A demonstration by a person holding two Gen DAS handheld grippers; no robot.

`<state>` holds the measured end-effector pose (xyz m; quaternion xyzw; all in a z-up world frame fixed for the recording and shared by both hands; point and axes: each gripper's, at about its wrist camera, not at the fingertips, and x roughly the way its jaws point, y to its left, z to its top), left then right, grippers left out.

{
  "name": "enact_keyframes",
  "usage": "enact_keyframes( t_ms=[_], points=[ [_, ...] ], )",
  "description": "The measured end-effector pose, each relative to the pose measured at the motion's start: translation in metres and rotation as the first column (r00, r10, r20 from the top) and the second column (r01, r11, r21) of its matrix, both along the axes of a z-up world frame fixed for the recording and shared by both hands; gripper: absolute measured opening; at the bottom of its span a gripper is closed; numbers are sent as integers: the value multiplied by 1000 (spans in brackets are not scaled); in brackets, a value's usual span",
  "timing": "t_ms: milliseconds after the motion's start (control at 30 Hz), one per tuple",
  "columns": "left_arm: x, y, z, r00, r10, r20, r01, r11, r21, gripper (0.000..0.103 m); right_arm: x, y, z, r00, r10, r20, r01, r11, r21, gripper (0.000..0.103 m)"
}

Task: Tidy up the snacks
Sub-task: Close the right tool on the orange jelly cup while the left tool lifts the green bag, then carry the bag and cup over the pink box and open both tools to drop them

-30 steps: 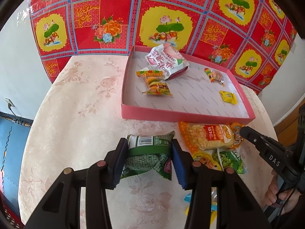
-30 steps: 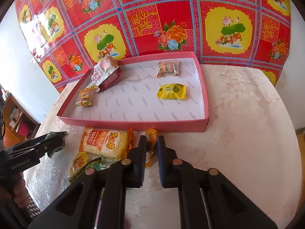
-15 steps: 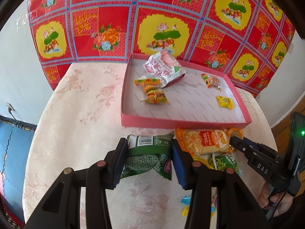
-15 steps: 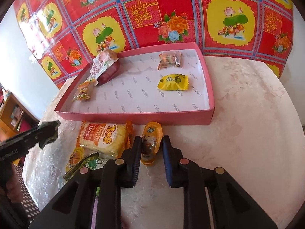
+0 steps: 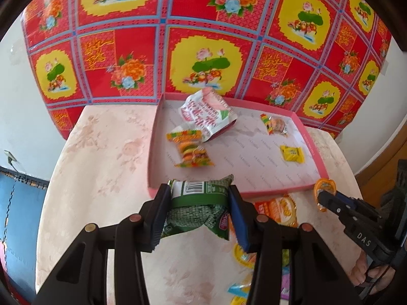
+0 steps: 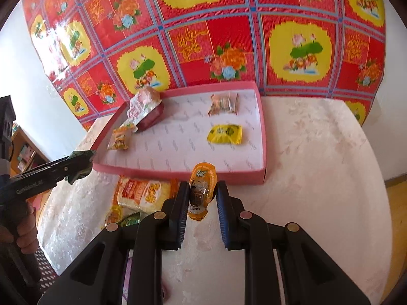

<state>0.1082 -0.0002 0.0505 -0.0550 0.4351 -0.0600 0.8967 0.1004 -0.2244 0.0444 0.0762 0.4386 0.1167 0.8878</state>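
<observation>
On the pale floral table (image 5: 101,157) we see one shallow pink tray (image 5: 152,150) against the red patterned cloth (image 5: 203,38) on the far wall. Four snacks lie in it: at far left one big white-and-pink bag (image 5: 206,115), overlapping one small burger-printed packet (image 5: 189,150); at far right one clear wrapped sweet (image 5: 276,124), and nearer than that one yellow packet (image 5: 292,153).

We hold two grippers. Our left gripper (image 5: 199,213) is clamped on a green snack bag (image 5: 195,216), raised just over the tray's near-left corner. Our right gripper (image 6: 202,200) pinches one orange jelly cup (image 6: 202,190), held just before the tray's near wall, right of centre.

Outside the tray, near its front wall, we count one orange noodle-style pack (image 6: 140,193) lying flat on the table, with several smaller wrappers (image 5: 244,254) nearer us; those are partly hidden, so we cannot count them.
</observation>
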Motion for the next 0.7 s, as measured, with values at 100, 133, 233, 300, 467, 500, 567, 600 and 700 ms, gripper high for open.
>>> enact_keyframes(
  t_ms=[100, 133, 233, 300, 467, 500, 567, 600, 700],
  points=[
    [9, -7, 4, 1000, -16, 9, 16, 1000, -2, 48, 8, -1, 4, 1000, 5, 3, -5, 1000, -7, 22],
    [11, -9, 5, 1000, -20, 10, 20, 1000, -2, 48, 11, -2, 5, 1000, 6, 4, -6, 1000, -7, 22],
    [21, -18, 5, 999, -33, 7, 33, 999, 3, 48, 19, -2, 10, 1000, 14, 17, -14, 1000, -17, 22],
    [29, -22, 2, 999, -40, 0, 40, 999, 4, 48, 26, -3, 12, 1000, 19, 23, -18, 1000, -22, 22],
    [44, -34, -6, 998, -57, -17, 57, 998, 9, 48, 42, -5, 14, 999, 25, 36, -24, 999, -29, 22],
    [47, -36, -7, 998, -58, -18, 59, 998, 10, 48, 45, -5, 14, 999, 25, 37, -24, 999, -30, 22],
    [52, -40, -9, 998, -66, -21, 67, 998, 14, 48, 51, -6, 13, 999, 24, 37, -23, 999, -33, 22],
    [56, -43, -11, 997, -71, -23, 71, 997, 15, 48, 55, -6, 12, 999, 23, 37, -22, 999, -33, 22],
    [64, -47, -16, 997, -78, -28, 79, 997, 12, 48, 66, -8, 9, 999, 16, 35, -15, 999, -36, 22]
  ],
)
